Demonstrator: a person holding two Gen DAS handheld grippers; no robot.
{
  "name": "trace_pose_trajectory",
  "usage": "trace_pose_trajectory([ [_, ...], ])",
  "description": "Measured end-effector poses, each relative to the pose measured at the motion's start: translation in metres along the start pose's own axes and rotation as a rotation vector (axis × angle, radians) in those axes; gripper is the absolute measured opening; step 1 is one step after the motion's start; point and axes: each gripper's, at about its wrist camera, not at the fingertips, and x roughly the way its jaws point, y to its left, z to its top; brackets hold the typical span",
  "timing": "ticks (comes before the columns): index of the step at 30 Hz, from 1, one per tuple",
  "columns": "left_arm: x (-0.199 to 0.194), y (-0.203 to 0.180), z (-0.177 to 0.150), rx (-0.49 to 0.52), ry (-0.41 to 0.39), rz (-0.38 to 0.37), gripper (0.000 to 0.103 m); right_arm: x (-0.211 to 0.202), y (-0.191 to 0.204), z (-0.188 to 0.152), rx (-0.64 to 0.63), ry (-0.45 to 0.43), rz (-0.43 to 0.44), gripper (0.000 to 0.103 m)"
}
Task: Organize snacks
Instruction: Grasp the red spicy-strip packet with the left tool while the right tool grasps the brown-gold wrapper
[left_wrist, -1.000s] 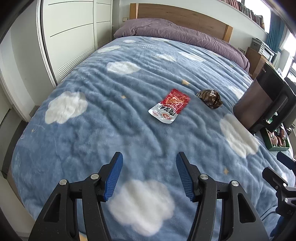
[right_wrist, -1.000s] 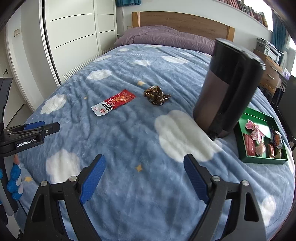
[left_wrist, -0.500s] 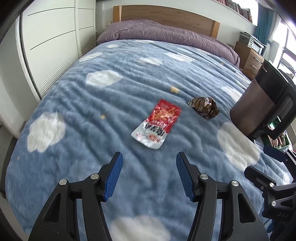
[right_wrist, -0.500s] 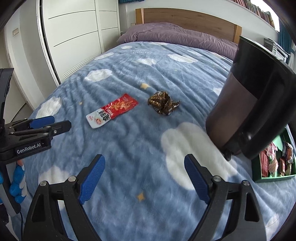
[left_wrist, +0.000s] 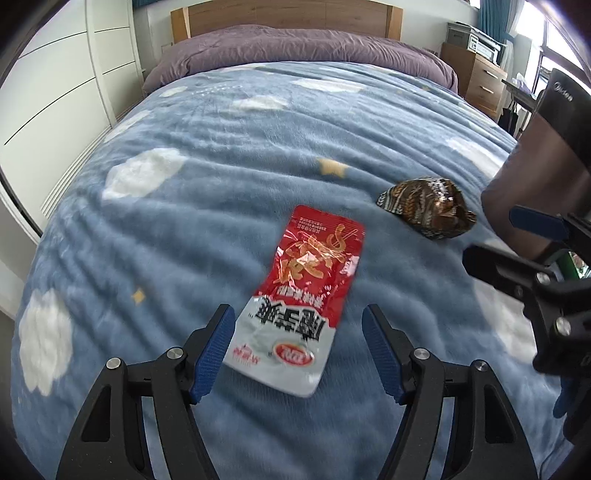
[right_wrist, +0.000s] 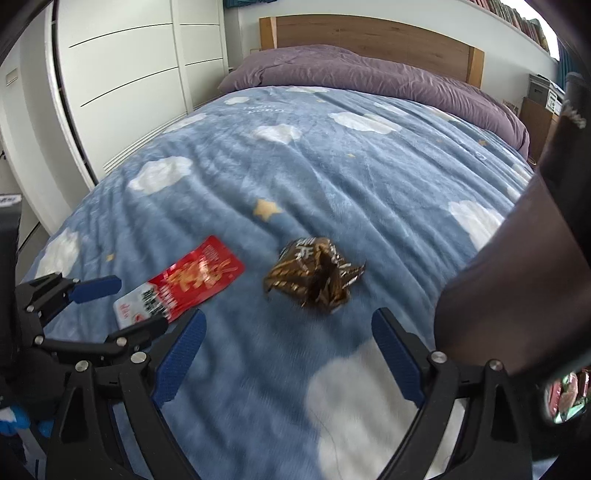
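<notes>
Hidden/cut off first: the tall dark appliance (right_wrist: 517, 266) is getting cropped by the right frame edge in both views, top out of sight, and it is blocking most of what is sitting behind it. The green tray (right_wrist: 565, 395) is peeking out only as a sliver at the appliance's base, right of the right gripper; packets are lying inside it but are too cut off to count. Both views are showing some motion blur on the blanket (left_wrist: 221, 184). The print on the packets is not readable enough to say what the snacks are.

Count: two loose snacks are lying on the bed, one tray, one appliance, two grippers.

The left gripper (left_wrist: 297, 349) is hanging over the red-and-white snack packet (left_wrist: 306, 291), jaws opening; the packet's white end is lying flat between the blue pads (left_wrist: 212, 350), which are not pressing on it. The right wrist view is showing the same packet to the left of the right gripper, with the left gripper's fingers around its near end.

The right gripper (right_wrist: 288, 354) is standing with jaws wide apart, nothing between them. The crumpled brown wrapper (right_wrist: 314, 277) is lying just ahead of its fingertips, not touched, right of the red packet and apart from it.
</notes>
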Motion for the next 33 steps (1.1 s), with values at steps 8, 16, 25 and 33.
trace_pose_trajectory([
  [8, 0.036, 0.000, 0.007, 0.032, 0.009, -0.005, 0.065, 0.046, -0.011, 0.014, 0.073, 0.003, 0.003, 0.103],
  [16, 0.049, 0.003, 0.011, 0.008, -0.007, -0.038, 0.069, 0.070, -0.012, 0.022, 0.119, -0.004, 0.001, 0.103],
  [25, 0.061, 0.000, 0.017, 0.006, -0.035, -0.022, 0.073, 0.083, -0.022, 0.020, 0.147, -0.015, -0.006, 0.103],
  [33, 0.064, 0.000, 0.015, 0.004, -0.071, -0.021, 0.073, 0.088, -0.032, 0.012, 0.177, -0.043, 0.000, 0.090],
])
